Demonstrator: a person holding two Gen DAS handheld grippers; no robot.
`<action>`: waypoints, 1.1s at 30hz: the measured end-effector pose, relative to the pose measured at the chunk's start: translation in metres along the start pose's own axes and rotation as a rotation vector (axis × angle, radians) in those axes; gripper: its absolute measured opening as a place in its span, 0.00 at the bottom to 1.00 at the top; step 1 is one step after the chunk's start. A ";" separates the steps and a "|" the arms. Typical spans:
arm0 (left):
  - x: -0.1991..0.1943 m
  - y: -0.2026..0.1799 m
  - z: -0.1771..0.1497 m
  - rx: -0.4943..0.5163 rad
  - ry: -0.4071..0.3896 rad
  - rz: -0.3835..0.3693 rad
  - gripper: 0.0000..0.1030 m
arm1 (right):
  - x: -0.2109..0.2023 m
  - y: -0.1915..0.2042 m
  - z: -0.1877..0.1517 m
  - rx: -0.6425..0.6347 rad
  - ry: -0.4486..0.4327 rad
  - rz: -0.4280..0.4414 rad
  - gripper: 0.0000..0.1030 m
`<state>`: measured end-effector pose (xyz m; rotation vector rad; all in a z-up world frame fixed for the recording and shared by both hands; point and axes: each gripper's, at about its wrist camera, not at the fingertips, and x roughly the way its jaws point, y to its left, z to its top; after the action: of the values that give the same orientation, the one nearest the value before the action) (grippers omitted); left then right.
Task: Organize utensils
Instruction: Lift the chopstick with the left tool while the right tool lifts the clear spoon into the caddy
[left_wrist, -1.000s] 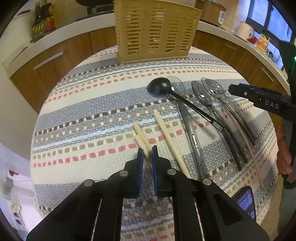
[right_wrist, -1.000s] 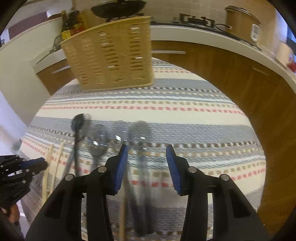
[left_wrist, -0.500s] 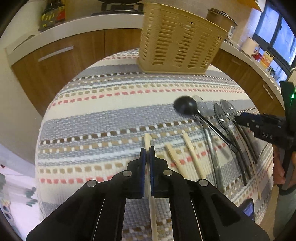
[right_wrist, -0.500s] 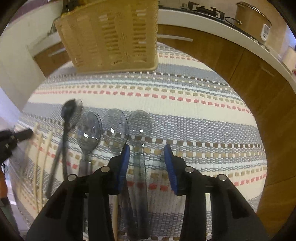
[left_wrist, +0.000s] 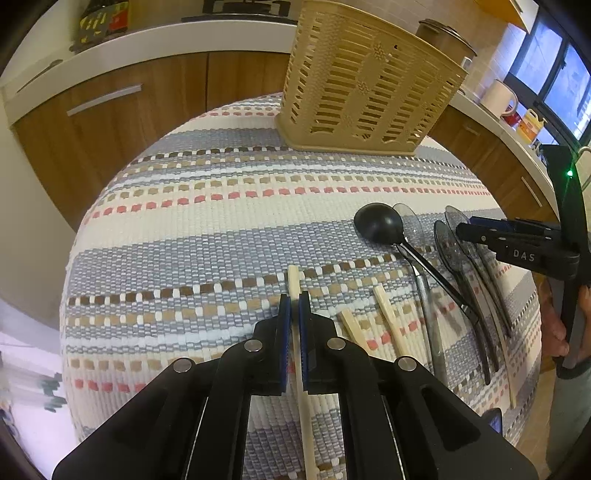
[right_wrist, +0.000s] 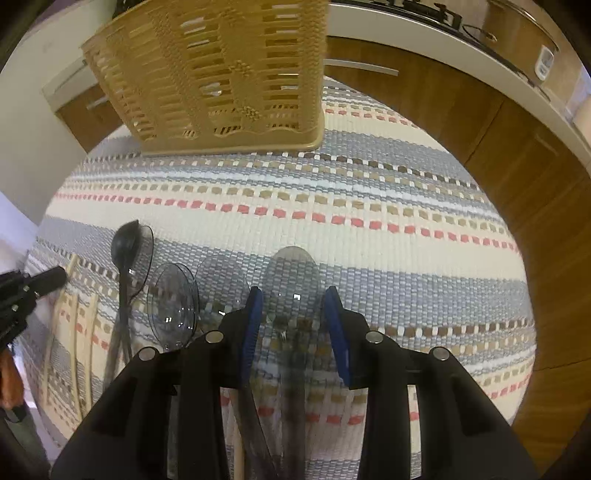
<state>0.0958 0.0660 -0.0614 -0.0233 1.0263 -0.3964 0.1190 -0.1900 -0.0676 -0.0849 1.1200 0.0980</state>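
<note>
2 chopsticks (left_wrist: 373, 325) lie right of the left gripper (left_wrist: 294, 306) — clamped on another chopstick (left_wrist: 300, 354); the right gripper (right_wrist: 293, 314) straddles a clear spoon (right_wrist: 290, 280) — jaws apart.

Tongs (right_wrist: 294, 325) apart — straddling clear spoon (right_wrist: 290, 280).

Muted stripes, tan plastic, black tools.
Woven cloth (left_wrist: 221, 229) banded grey, cream and white, dotted red and brown; slotted beige basket (left_wrist: 365, 85); pale wooden chopstick (left_wrist: 295, 291); black ladle (left_wrist: 378, 229); smoky clear spoon (right_wrist: 290, 280); blue-padded black grippers.
</note>
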 end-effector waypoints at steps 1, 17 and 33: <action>0.000 0.001 0.001 -0.002 0.006 -0.007 0.04 | 0.001 0.001 0.001 -0.003 0.004 -0.001 0.31; 0.012 -0.026 0.014 0.206 0.175 0.138 0.03 | -0.023 0.000 -0.017 -0.002 -0.070 0.045 0.28; -0.113 -0.039 0.079 0.009 -0.602 -0.060 0.03 | -0.136 -0.004 -0.016 0.048 -0.560 0.127 0.28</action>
<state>0.0983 0.0540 0.0813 -0.1568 0.4303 -0.4142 0.0461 -0.2010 0.0485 0.0562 0.5668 0.1947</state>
